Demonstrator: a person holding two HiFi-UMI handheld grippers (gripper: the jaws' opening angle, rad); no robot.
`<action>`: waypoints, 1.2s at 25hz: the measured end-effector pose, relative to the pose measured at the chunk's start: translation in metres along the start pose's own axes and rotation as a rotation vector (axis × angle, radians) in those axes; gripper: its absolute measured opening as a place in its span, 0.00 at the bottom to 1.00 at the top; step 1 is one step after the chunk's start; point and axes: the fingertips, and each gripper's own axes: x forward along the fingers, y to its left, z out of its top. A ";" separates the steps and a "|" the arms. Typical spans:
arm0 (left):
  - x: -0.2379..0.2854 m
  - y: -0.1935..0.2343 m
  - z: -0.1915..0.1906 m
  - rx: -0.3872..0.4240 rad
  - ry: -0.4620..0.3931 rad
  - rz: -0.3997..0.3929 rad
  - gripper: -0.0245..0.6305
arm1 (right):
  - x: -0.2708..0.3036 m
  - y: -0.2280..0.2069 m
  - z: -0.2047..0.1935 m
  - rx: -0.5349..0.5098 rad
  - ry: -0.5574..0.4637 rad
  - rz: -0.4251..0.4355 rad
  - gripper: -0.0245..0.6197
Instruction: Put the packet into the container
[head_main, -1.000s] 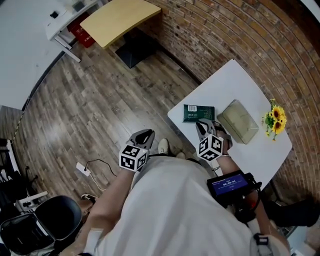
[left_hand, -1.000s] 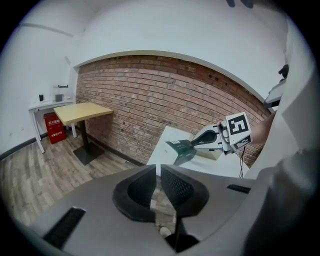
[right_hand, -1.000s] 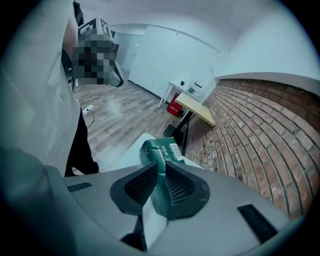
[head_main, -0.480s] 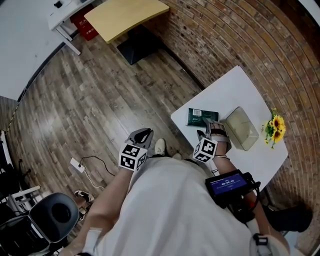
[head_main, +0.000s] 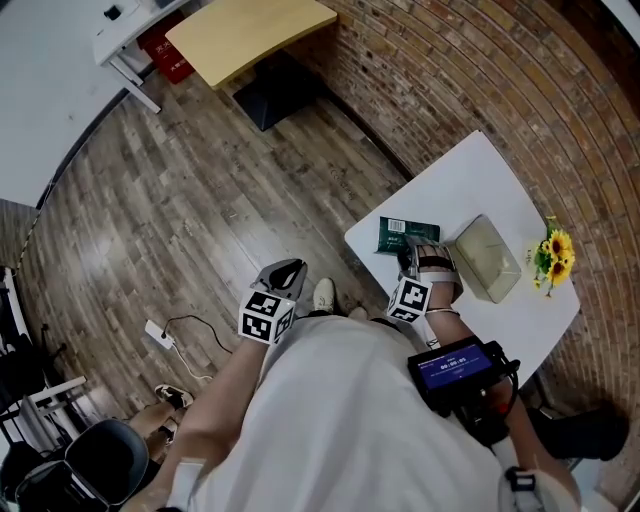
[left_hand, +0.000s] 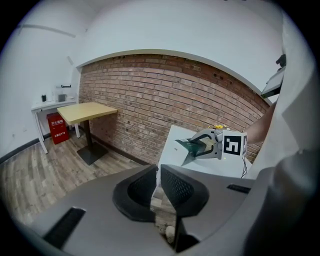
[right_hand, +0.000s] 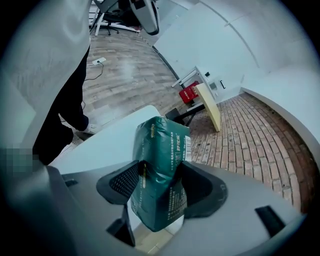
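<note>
Green packet (right_hand: 162, 145) between right gripper (right_hand: 161, 172) jaws — just opened.

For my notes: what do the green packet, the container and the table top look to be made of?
Green packet: thin plastic film, glossy, going by its creases and soft highlights.
Container: probably plastic, pale and cloudy with a matt look; too small to be sure.
Table: smooth white top, likely laminate or painted board, judging by its even, plain surface.
</note>
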 end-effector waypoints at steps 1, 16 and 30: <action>0.000 0.000 0.000 0.001 0.002 -0.004 0.09 | -0.001 -0.002 0.001 -0.001 -0.003 -0.004 0.46; 0.020 -0.006 0.010 0.057 0.016 -0.096 0.09 | -0.030 -0.033 0.018 0.067 -0.037 -0.072 0.43; 0.035 -0.024 0.025 0.103 0.018 -0.182 0.09 | -0.061 -0.079 -0.010 0.118 0.016 -0.203 0.43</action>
